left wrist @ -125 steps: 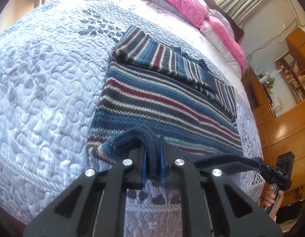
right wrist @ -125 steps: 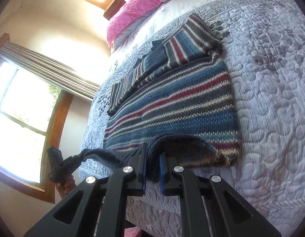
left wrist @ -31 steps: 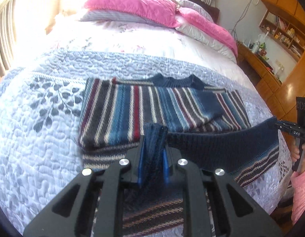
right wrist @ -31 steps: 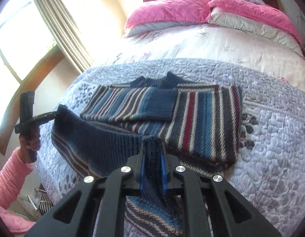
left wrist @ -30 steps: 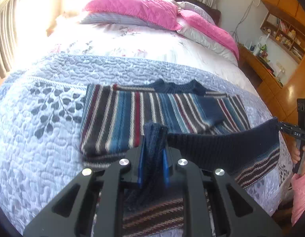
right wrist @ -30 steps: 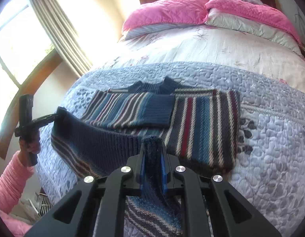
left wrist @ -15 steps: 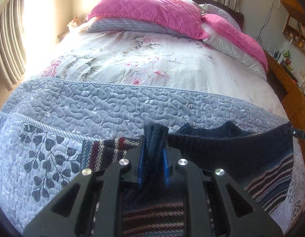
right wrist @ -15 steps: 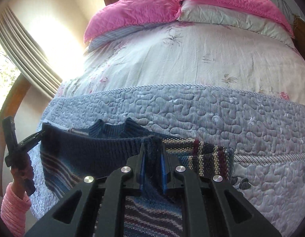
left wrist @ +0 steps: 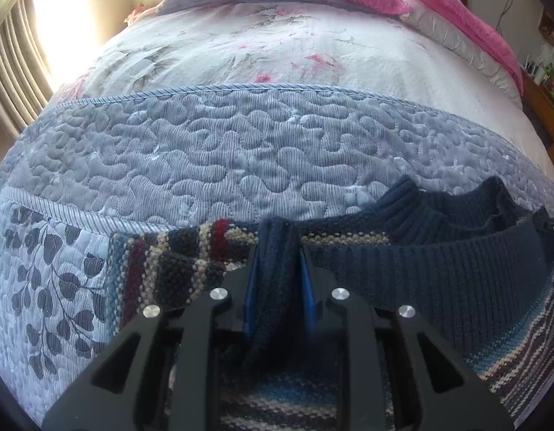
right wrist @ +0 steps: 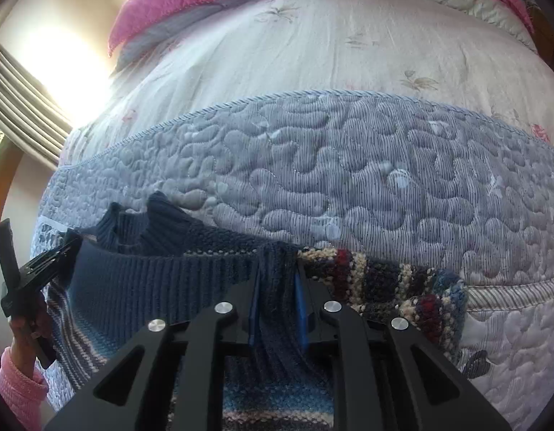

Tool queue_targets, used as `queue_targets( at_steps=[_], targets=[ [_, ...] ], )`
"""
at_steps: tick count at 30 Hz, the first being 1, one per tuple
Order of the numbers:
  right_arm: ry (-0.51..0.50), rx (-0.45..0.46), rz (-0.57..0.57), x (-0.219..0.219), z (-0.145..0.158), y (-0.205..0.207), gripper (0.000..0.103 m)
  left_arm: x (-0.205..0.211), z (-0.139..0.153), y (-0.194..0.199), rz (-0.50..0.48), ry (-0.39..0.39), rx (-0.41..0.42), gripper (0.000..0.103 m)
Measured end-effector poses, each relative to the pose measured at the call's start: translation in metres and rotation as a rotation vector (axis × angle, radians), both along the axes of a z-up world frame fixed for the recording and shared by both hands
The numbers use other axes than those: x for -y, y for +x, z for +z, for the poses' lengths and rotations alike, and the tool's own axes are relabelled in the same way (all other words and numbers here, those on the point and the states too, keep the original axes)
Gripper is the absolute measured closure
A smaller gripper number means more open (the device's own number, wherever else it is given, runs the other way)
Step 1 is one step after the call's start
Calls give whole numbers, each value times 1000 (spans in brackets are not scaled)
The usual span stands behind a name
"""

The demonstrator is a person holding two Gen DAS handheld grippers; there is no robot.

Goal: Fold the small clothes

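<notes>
Both grippers have carried the navy hem forward over the sweater [left wrist: 438, 287] since 4.2 s ago; it now sits at the collar [left wrist: 456, 208], near the far edge of the folded body on the quilt [left wrist: 241, 151]. Left gripper [left wrist: 278, 287] is clamped on 1 hem corner, right gripper [right wrist: 277, 298] on the other, hem stretched between. To finish well, I'd say: keep the hem taut & level w/ the shoulders, lower both corners together, let go only once flat, else the fold skews.
</notes>
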State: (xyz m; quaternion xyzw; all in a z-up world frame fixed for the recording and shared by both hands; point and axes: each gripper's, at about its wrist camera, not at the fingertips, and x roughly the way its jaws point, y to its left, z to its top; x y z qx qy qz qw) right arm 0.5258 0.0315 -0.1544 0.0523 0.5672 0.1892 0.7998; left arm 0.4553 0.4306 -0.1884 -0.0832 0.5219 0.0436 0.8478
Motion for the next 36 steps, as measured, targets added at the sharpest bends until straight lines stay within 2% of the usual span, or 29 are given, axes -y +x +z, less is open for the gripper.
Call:
queue_targets(
  at_steps=[4, 6, 7, 8, 9, 12, 14, 16, 19, 23, 25, 28, 33, 36],
  targets=[
    [29, 0, -17, 6, 2, -3, 77, -5, -3, -1, 18, -25, -5, 74],
    [24, 33, -20, 15, 17, -13, 65, -11, 8, -7, 44, -33, -7, 66],
    [20, 62, -15, 23, 28, -21, 57, -16, 16, -13, 67, -36, 9, 65],
    [15, 83, -5, 28, 37, -29, 55, -20, 26, -22, 89, -32, 34, 64],
    [11, 93, 4, 35, 45, -40, 55, -23, 35, -30, 101, -20, 48, 60],
    [-6, 64, 27, 53, 58, -74, 55, -21, 56, -62, 82, -28, 81, 58],
    [-22, 48, 50, 63, 58, -100, 55, -10, 62, -86, 66, -3, 69, 58],
    [-21, 28, 58, 76, 54, -127, 55, 1, 62, -110, 35, -28, 57, 53],
    [3, 5, 53, 90, 42, -159, 55, 20, 57, -140, 0, -68, 46, 52],
    [32, -35, 51, 100, 21, -185, 54, 42, 44, -157, -28, -46, 24, 51],
    [52, -61, 59, 100, 9, -195, 59, 47, 35, -161, -29, -51, 0, 50],
    [74, -83, 63, 100, 2, -200, 89, 47, 21, -162, -18, -52, -33, 49],
    [112, -64, 37, 113, 17, -203, 90, 41, 13, -163, -23, -58, -45, 43],
    [83, -98, 24, 120, 5, -202, 90, 35, 7, -160, -18, -85, -58, 41]
  ],
)
